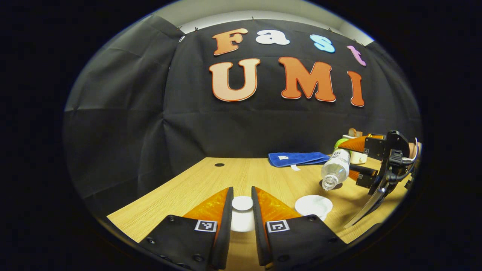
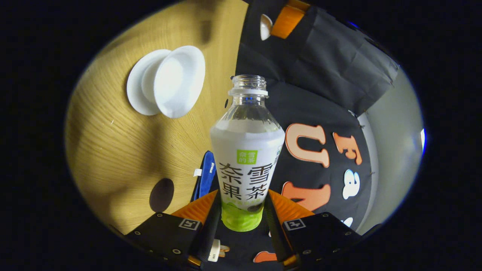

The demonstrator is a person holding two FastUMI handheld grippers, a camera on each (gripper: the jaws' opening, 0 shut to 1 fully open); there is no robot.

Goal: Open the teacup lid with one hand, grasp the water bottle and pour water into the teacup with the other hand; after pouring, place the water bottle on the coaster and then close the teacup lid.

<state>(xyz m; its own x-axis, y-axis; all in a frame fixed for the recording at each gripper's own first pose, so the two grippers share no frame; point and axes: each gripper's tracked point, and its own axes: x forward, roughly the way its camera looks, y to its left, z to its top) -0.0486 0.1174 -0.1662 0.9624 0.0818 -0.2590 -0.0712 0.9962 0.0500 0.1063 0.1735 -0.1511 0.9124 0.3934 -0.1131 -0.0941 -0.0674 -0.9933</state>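
On the left, the left claw (image 1: 242,210) is pinching the teacup lid (image 1: 242,203) by its knob, fingers narrowed onto it and holding it up off the tabletop (image 1: 180,192). The grip looks like a small one on a smooth round knob, so the lid could be slipping or twisting free if that hand is tilting. There is open wooden room to the left of this claw, though the near tabletop edge is lying close below it.

Further right, the open teacup (image 1: 313,206) is sitting on its saucer, apart from the lid. Above and beside it, the right claw (image 2: 241,222) is clamping the water bottle (image 2: 246,162) low on its body, both fingers pressing on the label, with the bottle tipped and its uncapped mouth pointing down toward the tabletop. From the left gripper view the mouth seems to be hanging short of the cup's rim, so water could be landing on the wood rather than in the cup.

Behind, a blue cloth (image 1: 297,158) is lying folded near the back wall, well clear of the pour.
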